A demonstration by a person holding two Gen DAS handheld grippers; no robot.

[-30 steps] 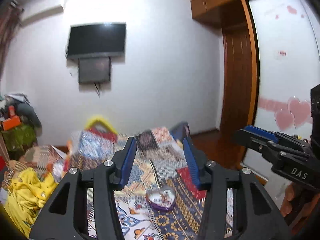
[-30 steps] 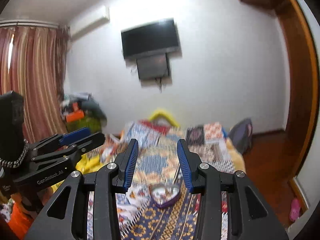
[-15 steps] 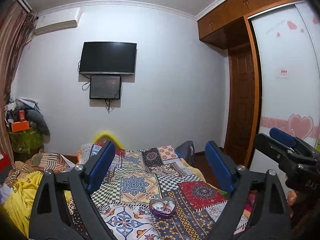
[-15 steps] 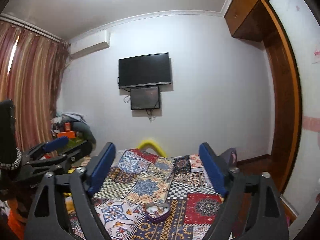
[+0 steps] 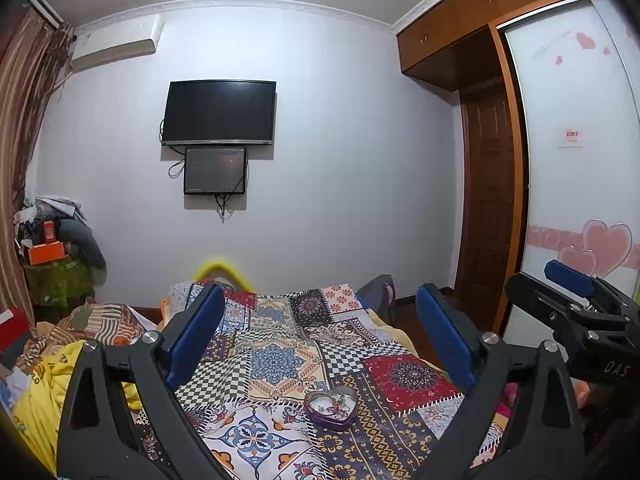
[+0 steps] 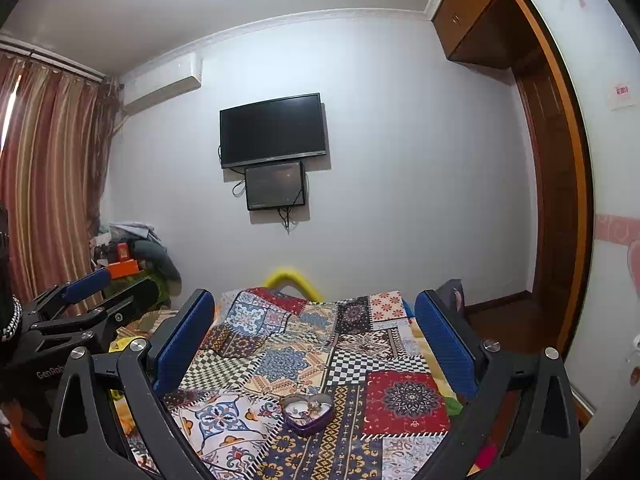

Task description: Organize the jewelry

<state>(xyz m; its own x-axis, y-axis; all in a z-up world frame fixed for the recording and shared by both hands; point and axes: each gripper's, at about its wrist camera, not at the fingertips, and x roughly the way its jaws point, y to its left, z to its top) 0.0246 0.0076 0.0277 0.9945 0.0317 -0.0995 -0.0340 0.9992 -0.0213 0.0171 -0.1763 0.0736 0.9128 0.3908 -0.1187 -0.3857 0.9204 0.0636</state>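
Note:
A small purple heart-shaped tin (image 5: 330, 407) lies open on a patchwork bedspread (image 5: 280, 360), with small jewelry pieces inside. It also shows in the right wrist view (image 6: 307, 413). My left gripper (image 5: 320, 334) is wide open and empty, held above and short of the tin. My right gripper (image 6: 316, 334) is also wide open and empty, at a similar height. Each gripper shows from the side in the other's view: the right gripper (image 5: 576, 292) at the right edge, the left gripper (image 6: 92, 292) at the left edge.
Crumpled yellow and striped cloths (image 5: 48, 380) lie at the bed's left side. A cluttered stand (image 5: 52, 256) is by the curtain. A TV (image 5: 219, 113) hangs on the far wall. A wardrobe with heart stickers (image 5: 580, 208) stands close on the right.
Both grippers have opened from narrow to wide. Both cameras have tilted up and steadied, so the tin sits lower in each view.

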